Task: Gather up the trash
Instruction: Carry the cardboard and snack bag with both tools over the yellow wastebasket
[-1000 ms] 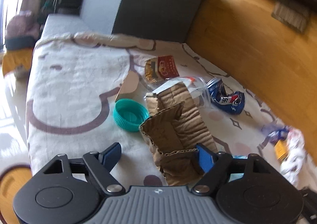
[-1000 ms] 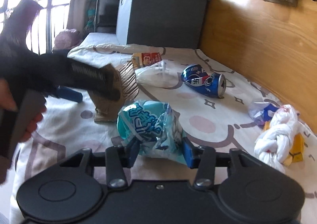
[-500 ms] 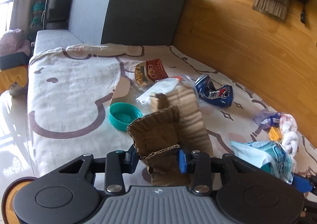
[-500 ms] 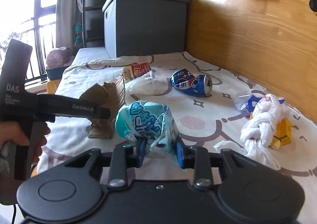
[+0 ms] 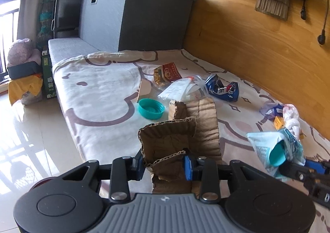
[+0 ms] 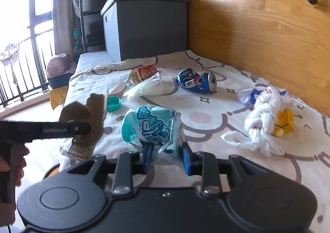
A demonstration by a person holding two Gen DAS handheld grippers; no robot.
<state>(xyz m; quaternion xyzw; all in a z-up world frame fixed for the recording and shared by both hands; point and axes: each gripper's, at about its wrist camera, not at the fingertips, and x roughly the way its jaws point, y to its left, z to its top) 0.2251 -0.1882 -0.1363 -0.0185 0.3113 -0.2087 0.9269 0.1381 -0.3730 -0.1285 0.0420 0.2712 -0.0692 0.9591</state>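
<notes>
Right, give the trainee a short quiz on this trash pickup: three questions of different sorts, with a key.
1. True or false: the left tool is shut on the cardboard.
2. What does the right tool hold? A) the blue can B) the teal packet C) the white bag
3. Fill in: the teal cap lies on the ____, held by neither tool.

Key
1. True: both pads press the cardboard, after the jaws have just been closing.
2. B: the packet sits pinched between the pads; can and white bag lie on the bedsheet.
3. Bedsheet.
</notes>
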